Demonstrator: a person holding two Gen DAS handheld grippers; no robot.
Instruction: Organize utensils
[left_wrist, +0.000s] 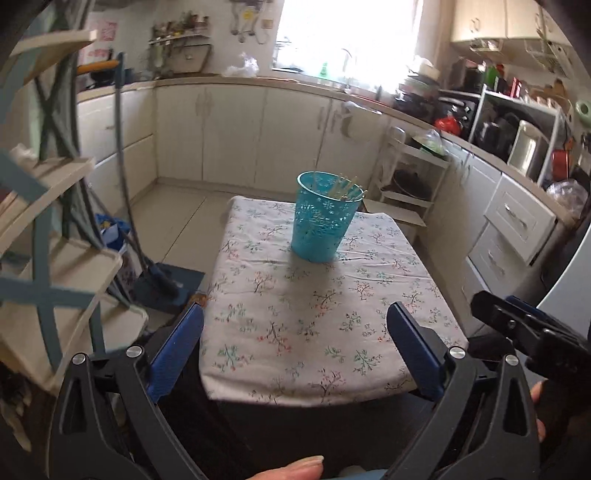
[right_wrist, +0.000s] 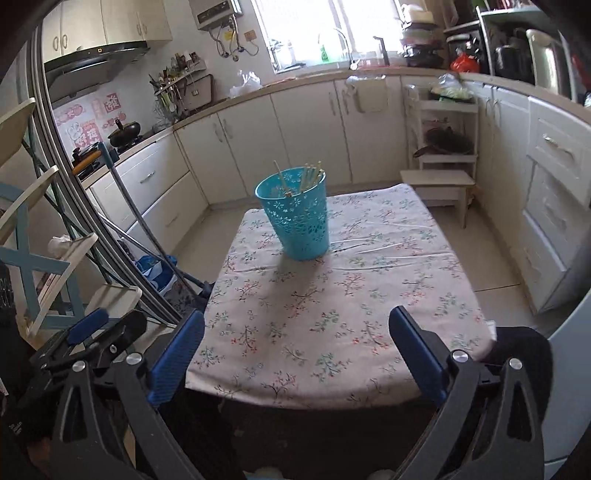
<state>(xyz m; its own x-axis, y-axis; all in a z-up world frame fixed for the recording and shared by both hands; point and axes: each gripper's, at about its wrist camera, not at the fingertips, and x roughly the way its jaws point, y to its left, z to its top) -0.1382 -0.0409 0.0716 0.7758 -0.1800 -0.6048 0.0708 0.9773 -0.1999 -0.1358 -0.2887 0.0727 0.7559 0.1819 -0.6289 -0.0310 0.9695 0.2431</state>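
A turquoise perforated holder (left_wrist: 322, 218) stands upright on the far half of a small table with a floral cloth (left_wrist: 314, 317). Several pale chopsticks (left_wrist: 347, 186) stand inside it, leaning right. It also shows in the right wrist view (right_wrist: 297, 216), with the chopsticks (right_wrist: 308, 175) sticking out of its top. My left gripper (left_wrist: 295, 314) is open and empty above the table's near edge. My right gripper (right_wrist: 297, 319) is open and empty, level with the left one. The right gripper's body shows at the right of the left wrist view (left_wrist: 517, 325).
A slatted shelf rack (left_wrist: 48, 221) stands close on the left. A broom and dustpan (left_wrist: 162, 273) lean beside the table. White cabinets (left_wrist: 258, 129) line the back and right walls. A white step stool (right_wrist: 439, 184) stands beyond the table's far right corner.
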